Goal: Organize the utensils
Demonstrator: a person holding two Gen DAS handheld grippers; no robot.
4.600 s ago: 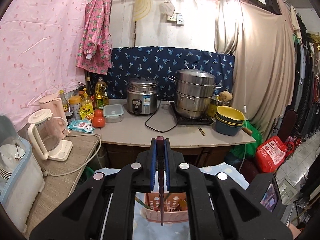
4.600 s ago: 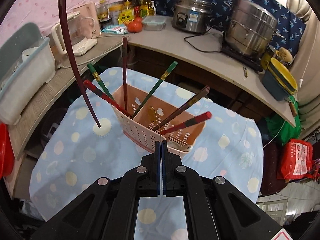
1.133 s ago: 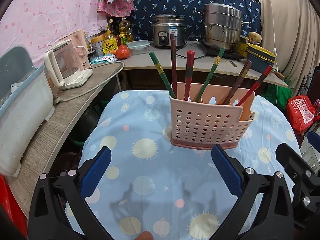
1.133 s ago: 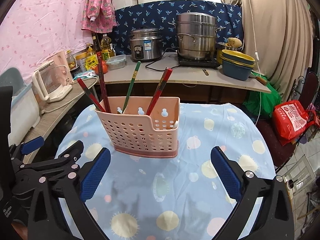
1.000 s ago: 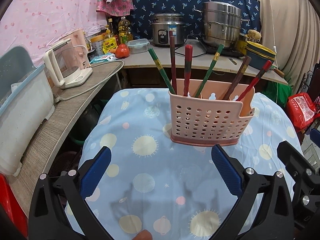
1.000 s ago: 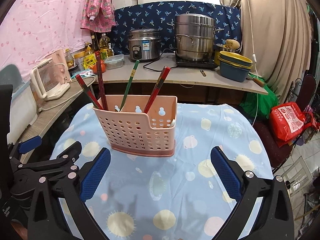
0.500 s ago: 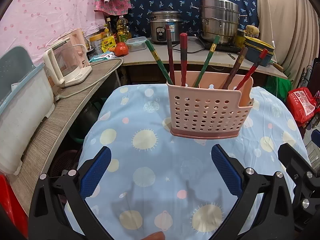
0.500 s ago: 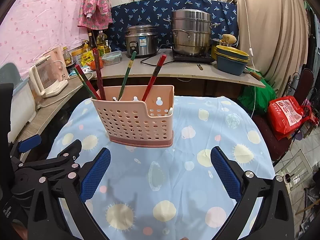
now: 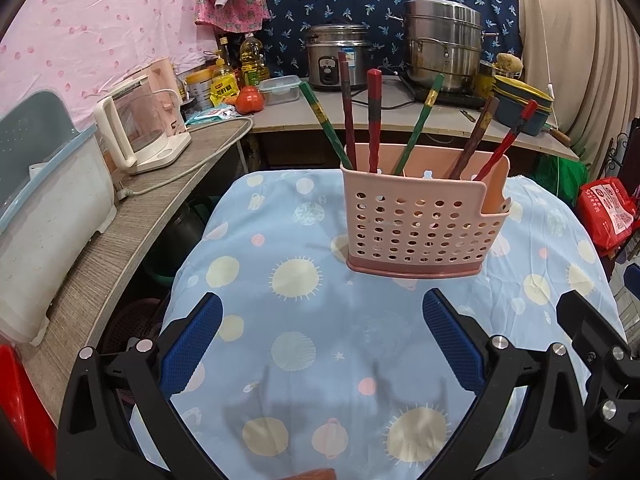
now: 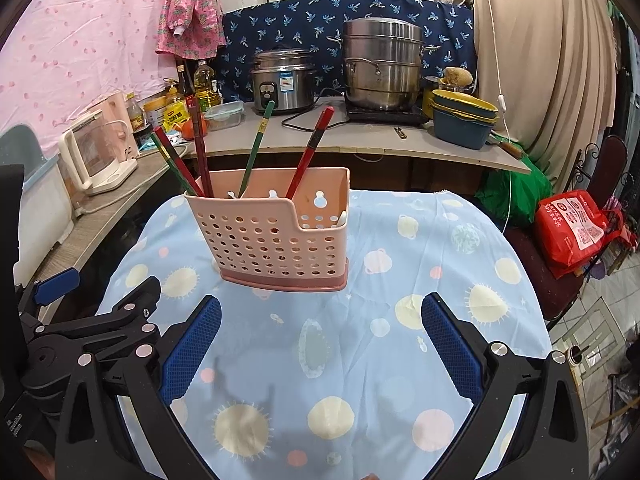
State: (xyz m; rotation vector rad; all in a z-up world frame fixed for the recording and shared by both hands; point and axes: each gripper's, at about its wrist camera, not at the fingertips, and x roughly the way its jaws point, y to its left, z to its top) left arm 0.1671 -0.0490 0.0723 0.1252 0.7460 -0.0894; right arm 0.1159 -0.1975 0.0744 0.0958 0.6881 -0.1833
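Left gripper [image 9: 322, 340]: jaws wide, nothing in them. Its blue pads [image 9: 192, 346] sit low in the frame, left & right of the middle. Right gripper [image 10: 320, 340]: jaws wide too, nothing held.

Both hang over a round counter [image 9: 304, 344] w/ a light blue cloth w/ pale yellow suns & dots.

In the left wrist view the pink basket [image 9: 424, 228] stands on the cloth, middle of the frame, a bit to the right. It has lots of small holes. Six chopsticks [image 9: 374, 120] stick up out of it: green, dark brown & red ones, all leaning. Three are in the left part, three lean out toward the right.

In the right wrist view the same basket [image 10: 272, 236] sits left of the middle. Only some sticks show here.

Behind, at the top of the frame, a long counter [image 9: 400, 124] holds a rice cooker [image 9: 336, 56] & a big steel steamer pot [image 9: 444, 48]. At the left are a white kettle [image 9: 136, 132] & oil bottles [image 9: 250, 60]. A red bag [image 10: 576, 228] sits at the right edge.
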